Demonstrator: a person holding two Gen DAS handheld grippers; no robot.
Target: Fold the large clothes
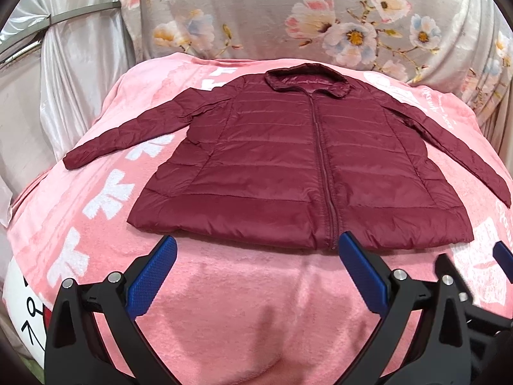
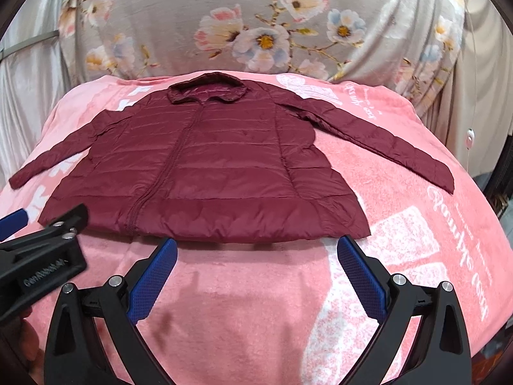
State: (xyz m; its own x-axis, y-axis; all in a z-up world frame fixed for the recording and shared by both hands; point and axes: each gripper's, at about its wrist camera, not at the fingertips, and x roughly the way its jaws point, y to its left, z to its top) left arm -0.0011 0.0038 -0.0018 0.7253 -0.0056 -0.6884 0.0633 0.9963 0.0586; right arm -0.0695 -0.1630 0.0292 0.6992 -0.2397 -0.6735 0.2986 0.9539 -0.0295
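A dark red quilted hooded jacket [image 1: 288, 160] [image 2: 205, 166] lies flat and zipped on a pink blanket [image 1: 231, 304] [image 2: 256, 288], hood at the far side, both sleeves spread out to the sides. My left gripper [image 1: 256, 247] stands open just short of the jacket's near hem, left of the zip. My right gripper [image 2: 256, 247] is open too, in front of the hem's right half, with nothing between its fingers. The left gripper's black body and a blue pad [image 2: 12, 221] show at the left edge of the right wrist view.
A grey floral cloth [image 1: 288, 16] [image 2: 256, 25] rises behind the blanket. Silvery drapes [image 1: 64, 64] hang at the left. A white cartoon print [image 1: 22, 304] marks the blanket's near left corner. White lettering [image 2: 461, 240] runs along the blanket's right side.
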